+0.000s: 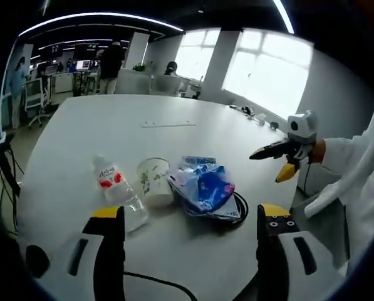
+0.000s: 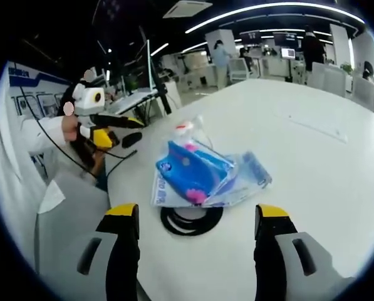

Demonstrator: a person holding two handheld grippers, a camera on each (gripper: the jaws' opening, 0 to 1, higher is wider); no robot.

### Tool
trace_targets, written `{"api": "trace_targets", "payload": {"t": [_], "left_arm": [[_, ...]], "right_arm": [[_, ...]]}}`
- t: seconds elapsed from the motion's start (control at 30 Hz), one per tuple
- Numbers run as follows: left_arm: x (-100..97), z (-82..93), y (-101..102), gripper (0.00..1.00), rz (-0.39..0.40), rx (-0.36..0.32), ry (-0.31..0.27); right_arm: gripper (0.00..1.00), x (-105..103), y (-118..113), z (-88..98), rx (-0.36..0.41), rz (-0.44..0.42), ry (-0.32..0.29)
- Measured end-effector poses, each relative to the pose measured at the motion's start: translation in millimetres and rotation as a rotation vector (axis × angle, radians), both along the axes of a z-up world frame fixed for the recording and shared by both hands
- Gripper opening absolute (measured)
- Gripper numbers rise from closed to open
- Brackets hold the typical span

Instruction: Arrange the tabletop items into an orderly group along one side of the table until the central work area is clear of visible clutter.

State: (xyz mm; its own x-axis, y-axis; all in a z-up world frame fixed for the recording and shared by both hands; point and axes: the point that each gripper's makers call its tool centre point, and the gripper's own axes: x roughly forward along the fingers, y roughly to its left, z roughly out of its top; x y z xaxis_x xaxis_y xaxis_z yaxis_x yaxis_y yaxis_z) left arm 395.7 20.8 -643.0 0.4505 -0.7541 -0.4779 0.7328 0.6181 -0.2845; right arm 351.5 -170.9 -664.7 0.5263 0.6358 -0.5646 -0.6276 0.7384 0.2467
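Both views near, low over white table (image 1: 174,113), facing across it from opposite sides; shared ahead of fingers: blue packet (image 1: 207,187) (image 2: 196,170).

We see a white table (image 1: 174,119). On it lie a clear water bottle (image 1: 119,193), a paper cup (image 1: 155,181), a blue packet (image 1: 205,186) and a coiled black cable (image 2: 191,220). They sit close together near one edge.

Bottle label (image 1: 111,179): red markings seen, none legible.
Blue packet (image 2: 193,170): print present, nothing can be read.
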Motion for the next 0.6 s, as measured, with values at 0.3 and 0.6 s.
{"api": "trace_targets", "payload": {"t": [0.3,0.6], "left_arm": [[12.2,0.4,-17.5,0.86,-0.024,-0.008,-0.014],[18.2,-3.5,-31.7,0.83,-0.045,-0.012,-0.013]], "right_arm": [[0.72,20.5,11.3,-1.8,0.000,0.004,-0.006],[0.69,38.1,14.6,-4.6,0.018,-0.024,-0.002]]}}
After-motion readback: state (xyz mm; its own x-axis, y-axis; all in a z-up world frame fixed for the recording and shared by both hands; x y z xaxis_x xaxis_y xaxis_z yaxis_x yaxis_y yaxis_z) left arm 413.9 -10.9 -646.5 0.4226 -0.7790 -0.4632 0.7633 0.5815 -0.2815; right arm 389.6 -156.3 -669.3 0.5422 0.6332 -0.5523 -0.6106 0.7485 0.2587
